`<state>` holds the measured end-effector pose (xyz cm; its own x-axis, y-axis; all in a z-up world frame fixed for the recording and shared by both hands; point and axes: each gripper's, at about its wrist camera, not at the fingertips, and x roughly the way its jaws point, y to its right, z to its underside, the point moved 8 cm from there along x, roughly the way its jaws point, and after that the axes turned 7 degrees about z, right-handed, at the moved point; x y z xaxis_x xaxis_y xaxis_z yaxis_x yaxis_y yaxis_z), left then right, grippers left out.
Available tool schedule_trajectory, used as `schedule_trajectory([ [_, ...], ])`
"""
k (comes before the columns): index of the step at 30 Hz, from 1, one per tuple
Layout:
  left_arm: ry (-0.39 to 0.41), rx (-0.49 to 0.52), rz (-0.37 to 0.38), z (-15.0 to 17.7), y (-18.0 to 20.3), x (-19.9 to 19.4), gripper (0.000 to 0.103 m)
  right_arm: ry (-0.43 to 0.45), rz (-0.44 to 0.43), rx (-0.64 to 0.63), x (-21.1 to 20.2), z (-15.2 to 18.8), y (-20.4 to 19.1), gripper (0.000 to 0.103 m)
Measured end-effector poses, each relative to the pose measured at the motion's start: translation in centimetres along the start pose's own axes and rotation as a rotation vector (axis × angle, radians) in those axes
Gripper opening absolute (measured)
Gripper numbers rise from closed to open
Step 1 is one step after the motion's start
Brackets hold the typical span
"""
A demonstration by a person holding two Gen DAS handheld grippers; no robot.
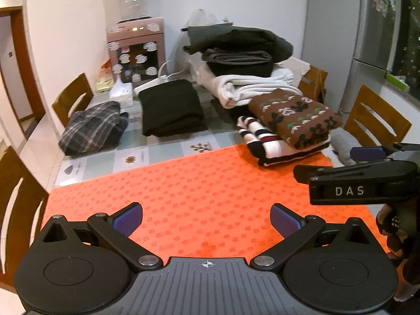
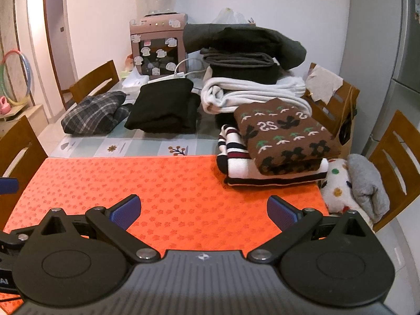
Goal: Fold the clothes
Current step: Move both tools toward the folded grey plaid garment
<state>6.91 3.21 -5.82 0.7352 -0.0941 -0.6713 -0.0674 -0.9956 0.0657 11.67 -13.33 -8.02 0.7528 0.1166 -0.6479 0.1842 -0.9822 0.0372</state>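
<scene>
Brown sweater (image 2: 286, 137) beyond right hand-held gripper (image 2: 203, 211)

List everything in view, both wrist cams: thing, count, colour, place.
orange mat: 1, orange with flower print, near half of table, bare
brown sweater: 1, brown patterned, folded, on striped garment
striped garment: 1, white with dark stripes, folded, mat's far right corner
black garment: 1, black, folded, mid table
plaid garment: 1, grey plaid, far left
tall stack: 1, white and dark folded clothes, far right
water dispenser: 1, pink, against wall
chairs: several, wooden, around table
soft items: grey and white dotted, on right chair
left tongs: black, blue pads, open over mat
right tongs: same, open over mat
</scene>
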Motion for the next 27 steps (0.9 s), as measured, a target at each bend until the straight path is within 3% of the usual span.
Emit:
schedule_trajectory([
  [9,0.001,-0.099,-0.127,0.5,-7.5,-0.7,0.103,-0.020,-0.149,0.015,3.6,-3.9,-4.8,0.103],
  [18,-0.033,-0.200,-0.228,1.3,-18.8,0.6,0.103,-0.082,-0.277,-0.060,10.0,-9.1,-13.9,0.102],
  [27,-0.065,-0.167,-0.210,-1.0,-29.1,6.4,0.102,-0.131,-0.336,-0.129,17.5,-14.0,-22.3,0.099],
])
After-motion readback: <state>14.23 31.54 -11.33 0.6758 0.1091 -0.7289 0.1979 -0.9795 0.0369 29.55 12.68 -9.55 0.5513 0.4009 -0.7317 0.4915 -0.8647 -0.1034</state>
